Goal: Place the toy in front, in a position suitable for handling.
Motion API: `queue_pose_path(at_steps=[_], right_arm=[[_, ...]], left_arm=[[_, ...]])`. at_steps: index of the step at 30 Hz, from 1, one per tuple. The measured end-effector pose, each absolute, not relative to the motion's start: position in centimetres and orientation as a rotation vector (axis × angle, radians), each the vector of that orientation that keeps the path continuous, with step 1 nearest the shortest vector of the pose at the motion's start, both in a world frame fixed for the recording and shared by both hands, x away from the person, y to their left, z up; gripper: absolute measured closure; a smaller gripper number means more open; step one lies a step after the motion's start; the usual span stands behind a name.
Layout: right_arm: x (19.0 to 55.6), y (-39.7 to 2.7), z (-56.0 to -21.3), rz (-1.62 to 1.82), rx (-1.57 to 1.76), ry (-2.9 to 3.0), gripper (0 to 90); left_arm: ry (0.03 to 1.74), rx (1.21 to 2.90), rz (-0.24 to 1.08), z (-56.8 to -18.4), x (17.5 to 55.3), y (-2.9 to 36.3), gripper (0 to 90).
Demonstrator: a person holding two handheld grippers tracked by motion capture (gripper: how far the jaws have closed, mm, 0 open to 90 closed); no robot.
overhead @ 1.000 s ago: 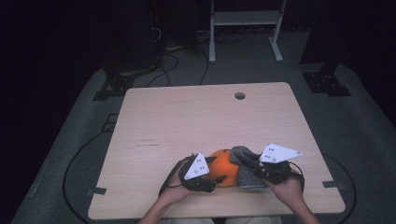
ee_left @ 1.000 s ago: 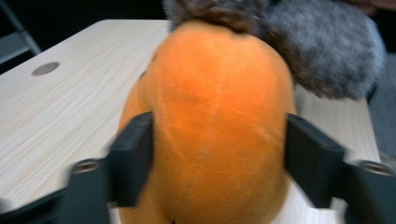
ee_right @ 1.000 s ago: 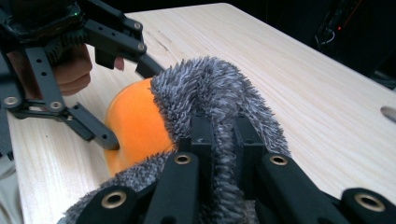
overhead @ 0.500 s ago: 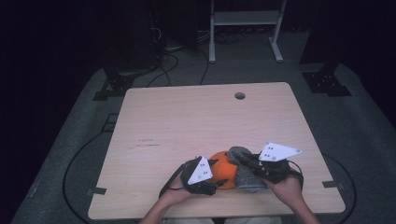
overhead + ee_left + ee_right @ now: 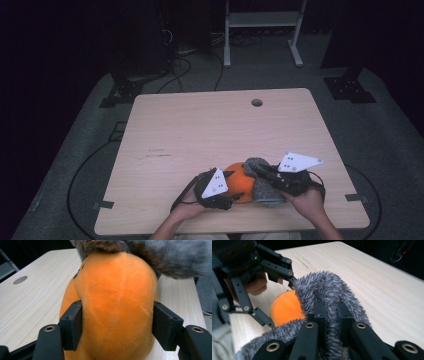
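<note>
L tool [image 5: 117, 325] on orange plush [image 5: 112, 302], R tool [image 5: 331, 315] pinching grey fur [image 5: 324, 287]

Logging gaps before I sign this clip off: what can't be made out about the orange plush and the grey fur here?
- Round orange plush toy: its far side and any face, hidden in the left gripper view by its own bulk; the high view is too small.
- Shaggy grey fur piece: whether it is sewn to the plush; the join is covered by fur and by the right gripper.
- Small dark mark on the plush: too small to read.
</note>
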State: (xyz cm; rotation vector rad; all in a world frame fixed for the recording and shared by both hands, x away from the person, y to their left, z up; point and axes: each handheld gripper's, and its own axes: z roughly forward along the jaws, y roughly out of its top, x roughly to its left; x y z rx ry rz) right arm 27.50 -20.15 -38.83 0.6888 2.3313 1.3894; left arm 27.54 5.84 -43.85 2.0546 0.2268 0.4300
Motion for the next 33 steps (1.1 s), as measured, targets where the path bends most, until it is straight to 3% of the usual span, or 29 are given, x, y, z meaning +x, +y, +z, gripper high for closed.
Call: queue_pose_path(at_steps=[4, 5, 9, 14, 17, 22, 28, 33], right_arm=[[26.9, -19.5, -38.4, 1.426, 0.639, 2.350, 81.0], [26.7, -19.1, -38.2, 1.421, 0.605, 2.352, 81.0], [26.9, -18.6, -38.3, 1.416, 0.600, 2.356, 80.9], [27.9, -20.2, -39.1, 1.438, 0.701, 2.345, 81.0], [27.3, -19.8, -38.8, 1.448, 0.670, 2.348, 81.0], [27.5, -19.4, -38.8, 1.420, 0.650, 2.343, 81.0], [29.1, -22.2, -41.0, 1.375, 0.852, 2.329, 81.2], [28.1, -21.4, -39.6, 1.494, 0.765, 2.305, 81.2]], left_arm=[[0.297, 2.053, 0.426, -43.8, 28.1, 5.5, 13.9], [0.292, 2.054, 0.422, -43.9, 28.1, 5.5, 14.4], [0.230, 2.064, 0.430, -44.1, 27.6, 5.8, 30.5], [0.221, 2.067, 0.440, -44.0, 27.5, 5.5, 30.7], [0.234, 2.068, 0.455, -44.1, 27.5, 5.1, 19.8], [0.223, 2.066, 0.466, -44.1, 27.5, 5.8, 33.7], [0.234, 2.059, 0.435, -44.2, 27.9, 6.5, 34.7], [0.341, 2.002, 0.361, -44.1, 28.9, 7.5, 36.6]])
